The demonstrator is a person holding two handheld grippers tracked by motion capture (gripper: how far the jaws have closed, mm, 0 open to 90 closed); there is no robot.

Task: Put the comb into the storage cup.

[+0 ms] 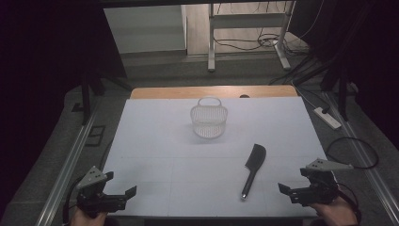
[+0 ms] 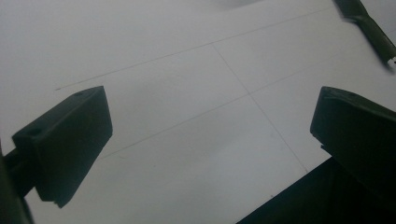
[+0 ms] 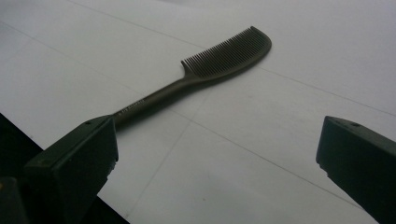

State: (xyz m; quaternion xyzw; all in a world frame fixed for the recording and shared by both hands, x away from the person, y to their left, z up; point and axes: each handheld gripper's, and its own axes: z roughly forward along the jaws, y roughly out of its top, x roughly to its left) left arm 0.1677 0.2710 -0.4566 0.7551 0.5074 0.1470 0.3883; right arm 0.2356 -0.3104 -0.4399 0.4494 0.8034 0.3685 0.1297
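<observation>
Right gripper (image 3: 217, 161): jaws spread wide apart, nothing between them, hanging over the white table sheet (image 3: 261, 186). Black comb (image 3: 205, 72) lies flat on the sheet ahead, apart from both jaws. Its toothed head points to upper right, teeth facing upper left. Handle runs down-left, its end hidden behind the left jaw. Faint small lettering on handle, unreadable. Sheet edge at lower left, dark beyond.
</observation>
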